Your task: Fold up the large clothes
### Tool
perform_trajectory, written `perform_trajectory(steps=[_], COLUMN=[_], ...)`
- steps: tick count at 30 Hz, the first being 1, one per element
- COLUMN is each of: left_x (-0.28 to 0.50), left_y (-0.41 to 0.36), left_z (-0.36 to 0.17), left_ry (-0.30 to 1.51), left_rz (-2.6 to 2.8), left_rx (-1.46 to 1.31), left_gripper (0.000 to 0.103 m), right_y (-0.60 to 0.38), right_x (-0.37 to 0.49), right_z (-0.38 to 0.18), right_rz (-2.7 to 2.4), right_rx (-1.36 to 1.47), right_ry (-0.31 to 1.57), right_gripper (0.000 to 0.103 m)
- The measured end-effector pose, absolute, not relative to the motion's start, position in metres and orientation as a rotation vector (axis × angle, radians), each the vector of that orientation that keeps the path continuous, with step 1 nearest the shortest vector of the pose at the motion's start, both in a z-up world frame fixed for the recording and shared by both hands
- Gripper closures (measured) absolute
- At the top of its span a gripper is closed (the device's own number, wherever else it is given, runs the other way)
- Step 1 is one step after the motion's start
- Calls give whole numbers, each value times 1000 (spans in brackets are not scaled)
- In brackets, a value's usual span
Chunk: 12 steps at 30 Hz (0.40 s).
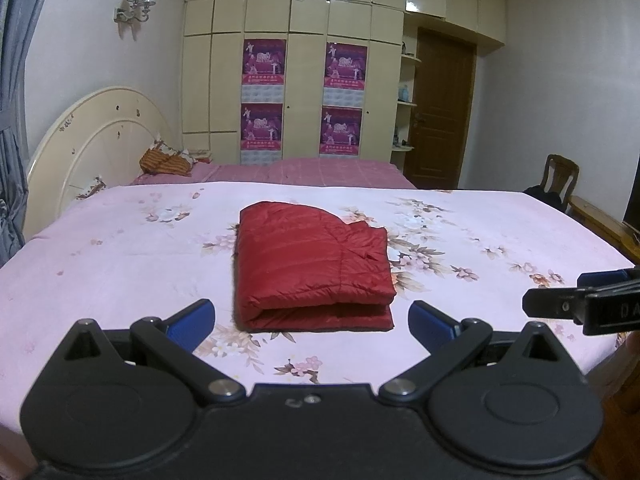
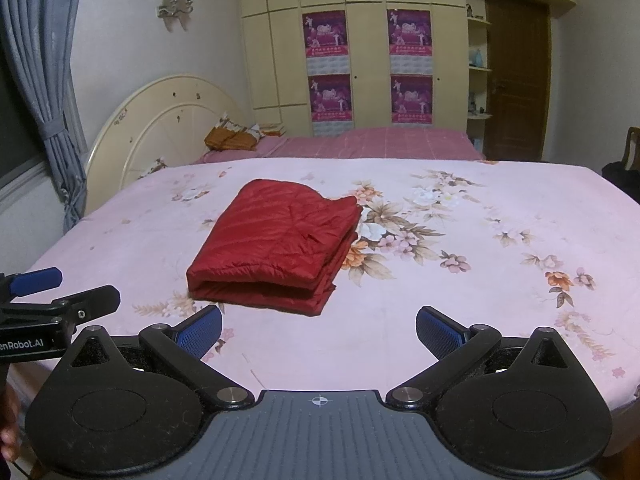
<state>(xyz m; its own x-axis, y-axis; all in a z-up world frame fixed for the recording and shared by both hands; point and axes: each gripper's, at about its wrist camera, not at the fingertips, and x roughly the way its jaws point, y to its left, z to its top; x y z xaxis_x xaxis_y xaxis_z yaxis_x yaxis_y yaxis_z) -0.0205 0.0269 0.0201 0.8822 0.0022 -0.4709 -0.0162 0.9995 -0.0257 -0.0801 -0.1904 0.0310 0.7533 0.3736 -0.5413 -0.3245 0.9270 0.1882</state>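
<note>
A red quilted jacket (image 1: 312,264) lies folded into a compact rectangle on the pink floral bed sheet (image 1: 120,272); it also shows in the right wrist view (image 2: 276,244), with its folded edge toward me. My left gripper (image 1: 312,320) is open and empty, just short of the jacket's near edge. My right gripper (image 2: 318,330) is open and empty, a little back from the jacket's near right corner. The right gripper also shows at the right edge of the left wrist view (image 1: 580,300), and the left gripper at the left edge of the right wrist view (image 2: 60,292).
A cream headboard (image 1: 92,140) stands at the left with pillows (image 1: 168,160). A second pink bed (image 1: 320,170), cream wardrobes (image 1: 296,80), a brown door (image 1: 440,108) and a wooden chair (image 1: 560,176) lie beyond. A grey curtain (image 2: 44,80) hangs left.
</note>
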Motion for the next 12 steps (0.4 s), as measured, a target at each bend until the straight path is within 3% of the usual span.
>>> perform_trajectory(steps=[12], left_x=[-20], left_y=[14], left_z=[20], left_ry=[504], left_rz=[44], left_rx=[-15], left_gripper=[0], right_y=[-205], right_x=[-77], right_z=[30], right_rz=[402], right_rx=[94], right_ry=[604], right_gripper=[1])
